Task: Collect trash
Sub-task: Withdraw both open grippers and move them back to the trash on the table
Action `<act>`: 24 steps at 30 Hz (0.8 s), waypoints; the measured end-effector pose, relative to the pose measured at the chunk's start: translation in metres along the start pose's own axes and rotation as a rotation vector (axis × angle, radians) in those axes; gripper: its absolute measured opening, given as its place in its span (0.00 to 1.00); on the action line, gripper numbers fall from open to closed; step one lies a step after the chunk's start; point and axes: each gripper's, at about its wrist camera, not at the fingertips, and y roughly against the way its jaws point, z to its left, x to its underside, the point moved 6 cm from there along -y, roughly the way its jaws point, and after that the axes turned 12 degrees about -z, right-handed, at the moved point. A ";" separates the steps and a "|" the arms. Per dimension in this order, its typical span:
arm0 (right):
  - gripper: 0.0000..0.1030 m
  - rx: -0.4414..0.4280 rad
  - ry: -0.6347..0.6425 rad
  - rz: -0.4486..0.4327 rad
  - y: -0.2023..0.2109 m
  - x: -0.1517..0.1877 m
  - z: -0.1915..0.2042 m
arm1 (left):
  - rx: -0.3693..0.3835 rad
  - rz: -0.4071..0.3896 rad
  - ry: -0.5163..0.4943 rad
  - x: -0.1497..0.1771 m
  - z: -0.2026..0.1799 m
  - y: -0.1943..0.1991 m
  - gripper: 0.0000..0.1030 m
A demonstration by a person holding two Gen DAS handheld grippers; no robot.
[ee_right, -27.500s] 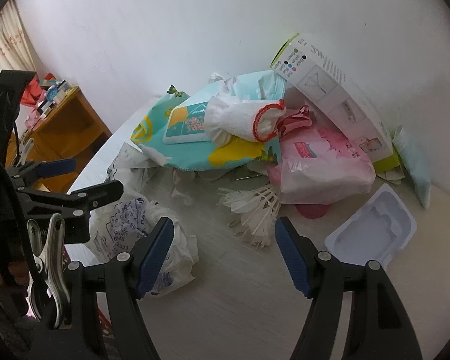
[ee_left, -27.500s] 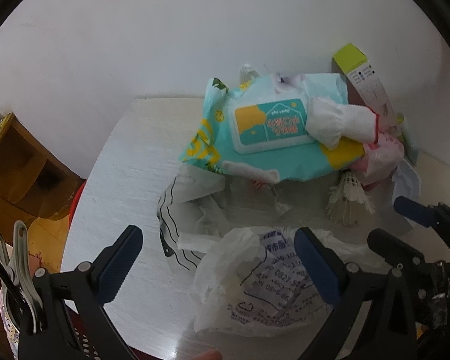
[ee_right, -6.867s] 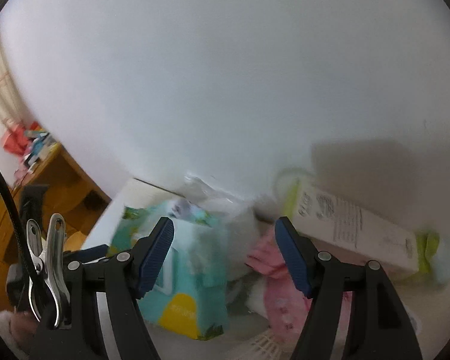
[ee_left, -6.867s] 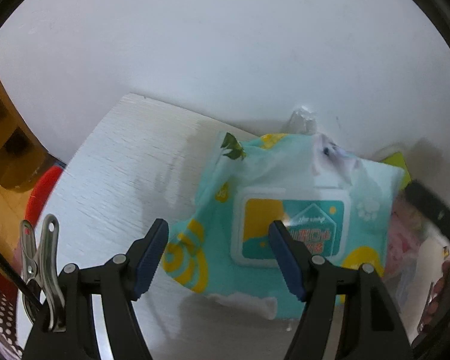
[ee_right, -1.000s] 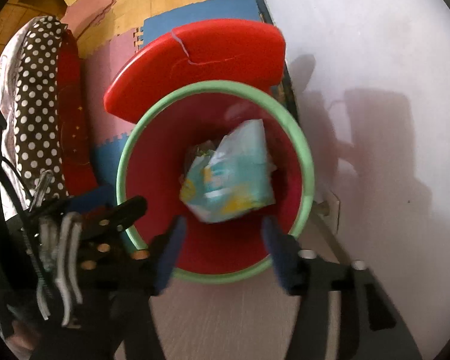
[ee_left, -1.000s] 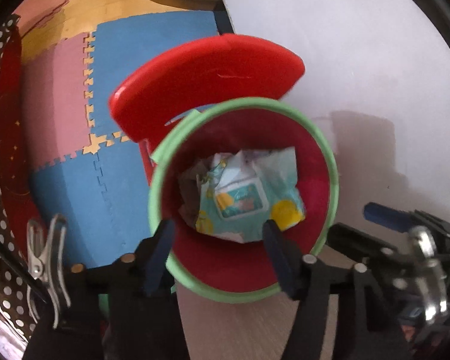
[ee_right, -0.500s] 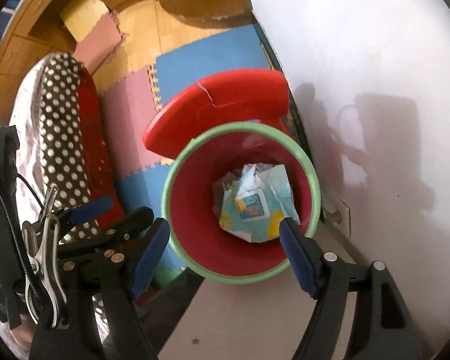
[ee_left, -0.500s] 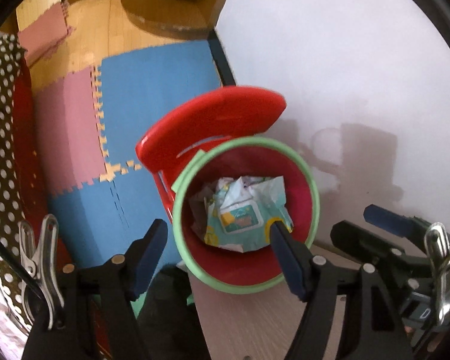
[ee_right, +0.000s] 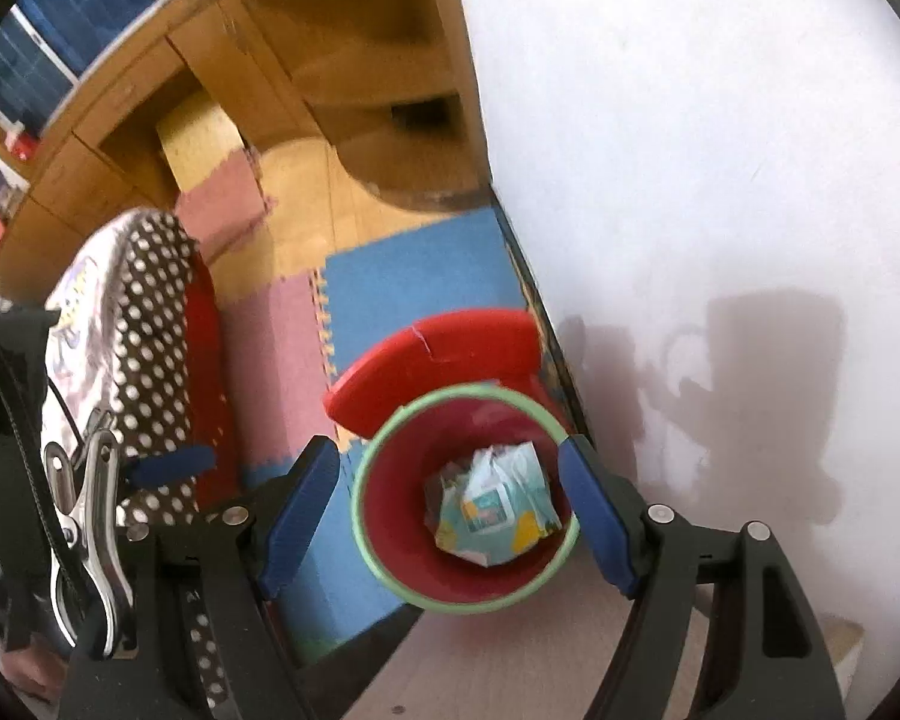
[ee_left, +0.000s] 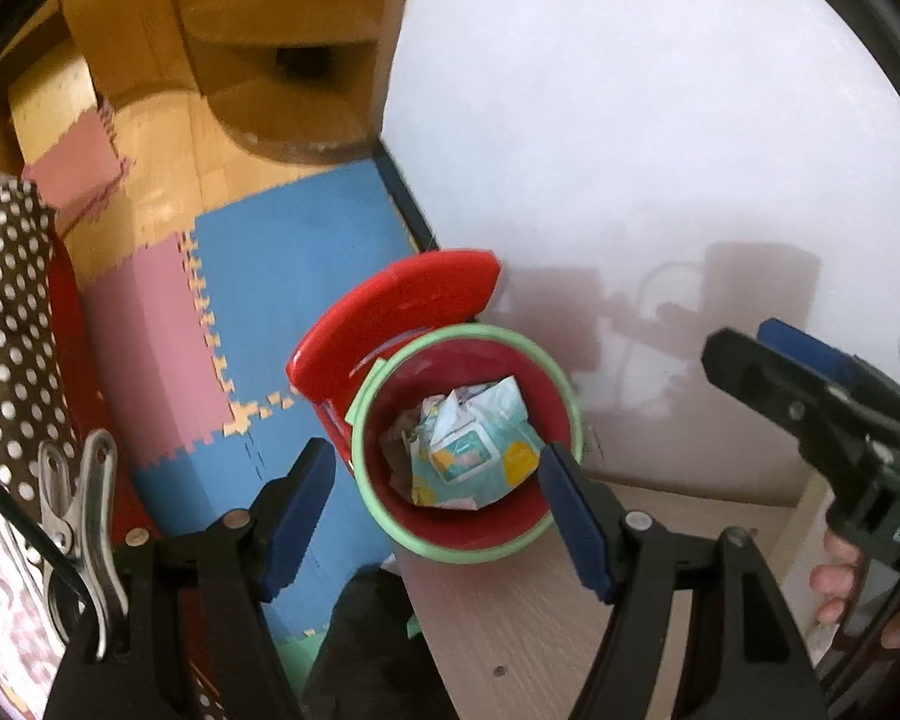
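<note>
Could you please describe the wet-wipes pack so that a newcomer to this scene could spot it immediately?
Find the red bin with the green rim standing on the floor beside the white wall, below the table edge. The wet-wipes pack lies inside it, on crumpled white paper: a teal soft pack with yellow dots and a white flip lid.

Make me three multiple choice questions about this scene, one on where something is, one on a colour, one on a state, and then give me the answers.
1. Where is the teal wipes pack?
A. on the table
B. inside the red bin
C. on the foam mat

2. What colour is the rim of the red bin?
A. green
B. yellow
C. black

3. How do the left gripper and right gripper stand?
A. both open, holding nothing
B. left shut on the pack
C. both shut

Answers: 1 B, the pack lies at the bottom of the bin. 2 A, a light green ring runs round the opening. 3 A, both wrist views show the blue pads apart with nothing between them.
</note>
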 end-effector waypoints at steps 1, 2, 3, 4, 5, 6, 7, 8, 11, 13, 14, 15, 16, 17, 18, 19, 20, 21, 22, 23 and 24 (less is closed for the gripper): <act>0.75 0.000 -0.002 -0.015 0.006 -0.003 0.002 | -0.002 -0.014 -0.008 -0.002 -0.002 0.007 0.72; 0.75 -0.001 -0.003 -0.026 0.011 -0.006 0.004 | 0.002 -0.025 -0.011 -0.004 -0.004 0.014 0.72; 0.75 -0.001 -0.004 -0.037 0.017 -0.008 0.006 | 0.006 -0.032 -0.012 -0.007 -0.005 0.018 0.72; 0.75 -0.001 -0.004 -0.045 0.022 -0.009 0.009 | 0.012 -0.038 -0.014 -0.008 -0.006 0.023 0.72; 0.75 -0.002 -0.002 -0.053 0.027 -0.011 0.012 | 0.018 -0.048 -0.016 -0.011 -0.007 0.030 0.72; 0.75 -0.001 0.004 -0.064 0.035 -0.013 0.016 | 0.021 -0.054 -0.017 -0.012 -0.009 0.034 0.72; 0.75 0.001 0.009 -0.072 0.039 -0.013 0.019 | 0.024 -0.061 -0.019 -0.014 -0.010 0.038 0.72; 0.75 0.004 0.019 -0.083 0.046 -0.014 0.023 | 0.028 -0.070 -0.021 -0.016 -0.011 0.043 0.72; 0.75 0.014 0.040 -0.109 0.061 -0.016 0.031 | 0.023 -0.074 -0.028 -0.019 -0.013 0.054 0.72; 0.75 0.022 0.045 -0.125 0.072 -0.017 0.035 | 0.027 -0.077 -0.024 -0.020 -0.014 0.061 0.72; 0.75 0.024 0.046 -0.133 0.076 -0.018 0.036 | 0.036 -0.077 -0.020 -0.020 -0.015 0.065 0.72; 0.75 0.029 0.049 -0.142 0.082 -0.018 0.038 | 0.037 -0.078 -0.019 -0.020 -0.015 0.067 0.72; 0.75 0.032 0.051 -0.153 0.087 -0.018 0.040 | 0.036 -0.081 -0.021 -0.020 -0.015 0.071 0.72; 0.75 0.032 0.053 -0.163 0.092 -0.019 0.042 | 0.037 -0.083 -0.025 -0.020 -0.016 0.074 0.72; 0.75 0.031 0.054 -0.173 0.097 -0.019 0.044 | 0.037 -0.085 -0.030 -0.019 -0.017 0.077 0.72; 0.75 0.029 0.054 -0.180 0.101 -0.019 0.045 | 0.036 -0.090 -0.037 -0.019 -0.018 0.079 0.72; 0.75 0.028 0.054 -0.186 0.105 -0.019 0.046 | 0.034 -0.105 -0.041 -0.020 -0.019 0.084 0.72; 0.75 0.032 0.054 -0.192 0.109 -0.019 0.047 | 0.033 -0.126 -0.040 -0.021 -0.019 0.088 0.72; 0.75 0.036 0.055 -0.195 0.110 -0.019 0.047 | 0.034 -0.143 -0.042 -0.022 -0.020 0.092 0.72; 0.75 0.037 0.054 -0.197 0.113 -0.018 0.046 | 0.029 -0.155 -0.055 -0.023 -0.023 0.097 0.72; 0.75 0.037 0.049 -0.201 0.115 -0.018 0.047 | 0.029 -0.161 -0.062 -0.023 -0.025 0.100 0.72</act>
